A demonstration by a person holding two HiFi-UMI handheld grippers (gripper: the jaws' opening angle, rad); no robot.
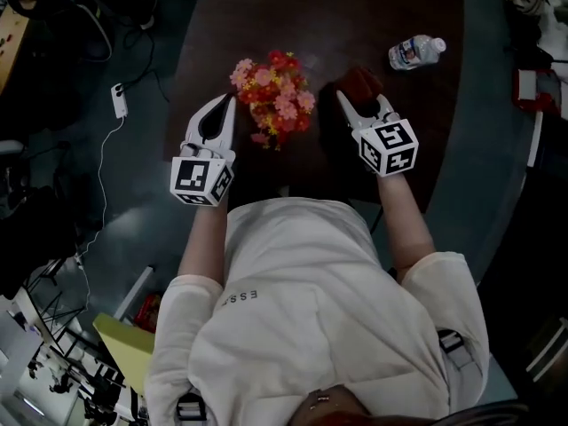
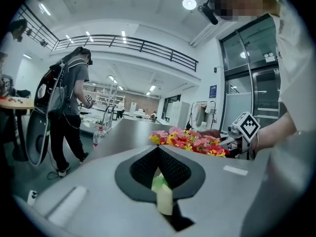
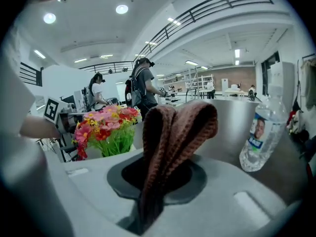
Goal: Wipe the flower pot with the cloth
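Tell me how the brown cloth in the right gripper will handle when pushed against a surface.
The brown cloth is probably soft and floppy: it bends over in a loose fold above the right gripper, which pinches it. Its coarse knitted weave suggests it will drag rather than slide. It looks light, since the fold holds itself up.

We see a water bottle (image 1: 415, 51) near the table's (image 1: 355, 7) far right edge, a white charger (image 1: 118, 101) on the floor (image 1: 142, 176) past its left edge.
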